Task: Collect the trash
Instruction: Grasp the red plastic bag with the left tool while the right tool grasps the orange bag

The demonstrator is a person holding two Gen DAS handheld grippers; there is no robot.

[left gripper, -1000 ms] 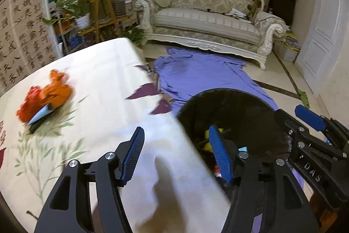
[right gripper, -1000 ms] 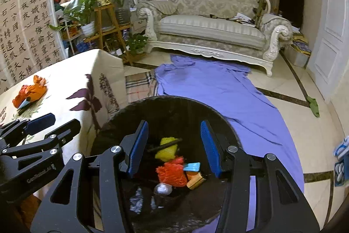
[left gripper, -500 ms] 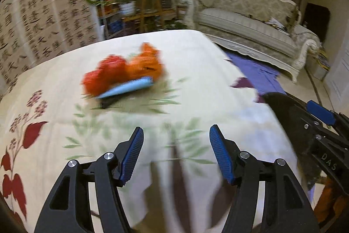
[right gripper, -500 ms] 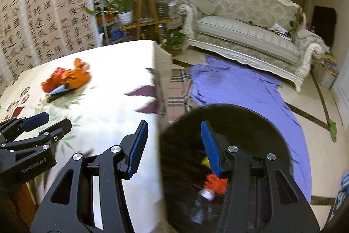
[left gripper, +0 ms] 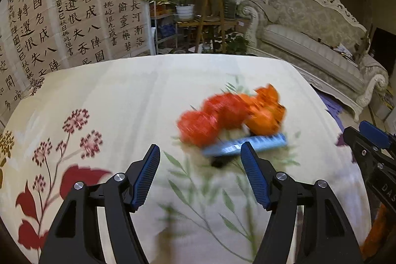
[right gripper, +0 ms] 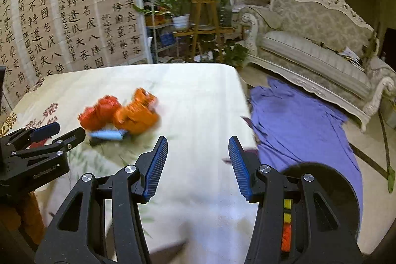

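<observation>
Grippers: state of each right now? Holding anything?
Left gripper: open, empty, jaws just been opening.
Right gripper: open, empty.

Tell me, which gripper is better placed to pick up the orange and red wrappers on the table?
Left. The left gripper is open, empty and faces the wrappers just ahead. The right gripper, also empty, points beside them, toward the table edge.

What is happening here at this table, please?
A person is collecting trash with a hand-held gripper in each hand. Both the left hand-held gripper and the right hand-held gripper are open and empty; the left one's jaws have just been opening. A small heap remains on the tablecloth: red crumpled trash, orange crumpled trash and a light blue wrapper. The black bin beside the table already holds some pieces.
</observation>
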